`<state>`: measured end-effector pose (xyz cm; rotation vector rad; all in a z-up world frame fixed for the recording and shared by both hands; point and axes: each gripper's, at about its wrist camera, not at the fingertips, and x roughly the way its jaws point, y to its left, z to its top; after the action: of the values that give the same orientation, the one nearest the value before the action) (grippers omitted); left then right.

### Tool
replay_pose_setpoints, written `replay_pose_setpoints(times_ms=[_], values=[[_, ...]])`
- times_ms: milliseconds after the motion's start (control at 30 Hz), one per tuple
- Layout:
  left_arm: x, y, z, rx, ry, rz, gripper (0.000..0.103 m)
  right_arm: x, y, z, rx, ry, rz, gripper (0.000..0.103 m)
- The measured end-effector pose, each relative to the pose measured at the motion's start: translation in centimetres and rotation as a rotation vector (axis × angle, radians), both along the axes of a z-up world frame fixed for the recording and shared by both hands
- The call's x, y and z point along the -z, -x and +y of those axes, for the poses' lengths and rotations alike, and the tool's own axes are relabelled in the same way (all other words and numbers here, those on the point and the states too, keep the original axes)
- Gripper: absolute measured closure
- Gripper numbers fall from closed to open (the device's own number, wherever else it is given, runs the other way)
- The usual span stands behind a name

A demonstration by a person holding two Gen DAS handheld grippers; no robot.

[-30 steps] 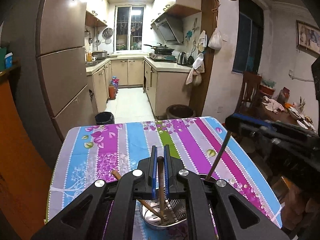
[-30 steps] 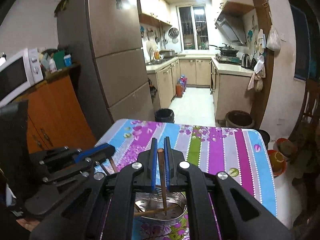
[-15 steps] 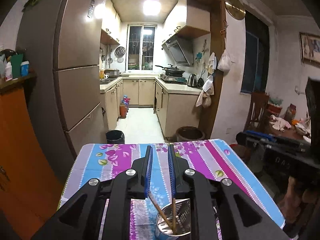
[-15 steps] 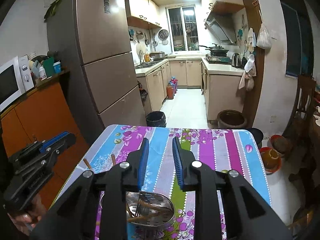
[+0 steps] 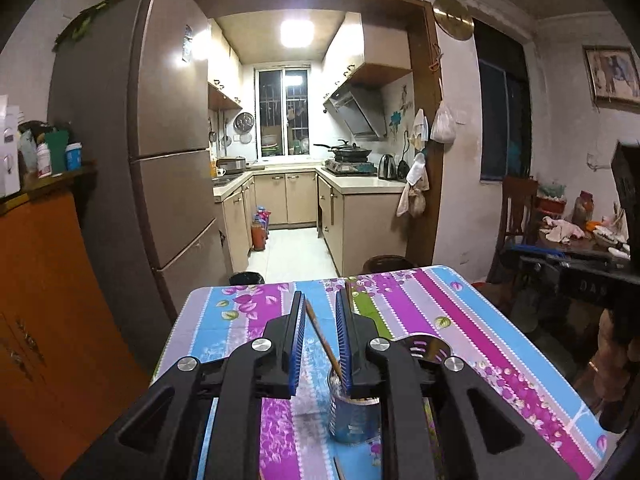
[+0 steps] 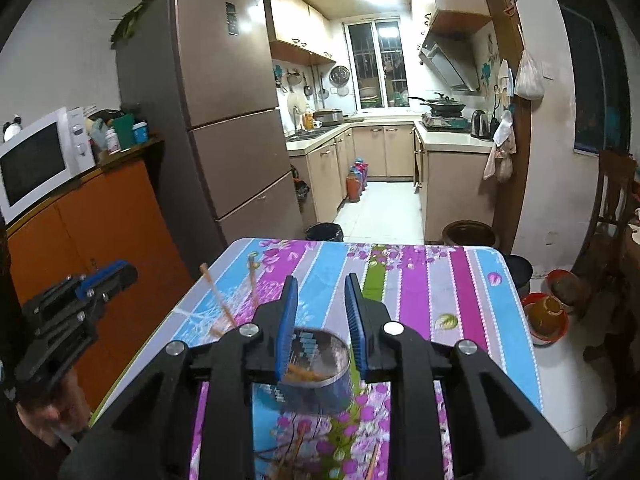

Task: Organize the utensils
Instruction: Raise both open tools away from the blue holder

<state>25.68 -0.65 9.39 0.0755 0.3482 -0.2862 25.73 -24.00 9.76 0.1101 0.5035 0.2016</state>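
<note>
Chopsticks (image 5: 322, 338) stand loose in a glass jar (image 5: 352, 416) between the spread left hand-held gripper (image 5: 320, 312); no writing legible.

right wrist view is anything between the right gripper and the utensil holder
nothing visible does: the right gripper, jaws just opened and empty, sits right before the metal utensil holder on the table; two chopsticks lean clear of it at the picture's left

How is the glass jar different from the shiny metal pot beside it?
The glass jar is see-through, while the metal utensil holder is shiny, with slots cut in its wall. Chopsticks stick up high and lean out of the jar. What lies in the holder stays below its rim. Both stand upright on the striped tablecloth.
</note>
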Motion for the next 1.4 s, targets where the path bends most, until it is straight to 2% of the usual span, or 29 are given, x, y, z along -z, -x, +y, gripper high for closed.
replay_pose_setpoints(times_ms=[200, 467, 667, 833, 1033, 1267, 1333, 1400], values=[[0.8, 4.7, 1.6, 0.011, 0.038, -0.011, 0.086, 0.7, 4.8, -0.6, -0.025, -0.037, -0.039, 0.08], [3.1, 10.4, 2.3, 0.02, 0.012, -0.02, 0.078, 1.1, 11.2, -0.3, -0.061, 0.004, -0.073, 0.079], [4.9, 15.1, 3.0, 0.018, -0.052, -0.05, 0.078, 2.5, 15.9, 0.3, -0.116, 0.046, -0.076, 0.079], [6.6, 18.0, 3.1, 0.034, -0.083, -0.053, 0.078, 5.0, 19.2, 0.4, -0.139, 0.077, -0.057, 0.079], [9.4, 20.6, 2.4, 0.03, -0.158, -0.066, 0.078, 8.3, 22.6, 0.7, -0.144, 0.107, -0.024, 0.077], [12.1, 22.5, 3.1, 0.018, -0.175, -0.036, 0.078, 11.0, 25.7, -0.2, -0.116, 0.13, -0.009, 0.077], [13.0, 22.8, 3.6, -0.006, -0.171, -0.023, 0.071, 11.7, 26.5, -0.6, -0.111, 0.121, -0.005, 0.077], [13.7, 23.1, 4.2, -0.031, -0.164, -0.015, 0.07, 12.6, 27.2, -0.7, -0.116, 0.105, 0.005, 0.077]])
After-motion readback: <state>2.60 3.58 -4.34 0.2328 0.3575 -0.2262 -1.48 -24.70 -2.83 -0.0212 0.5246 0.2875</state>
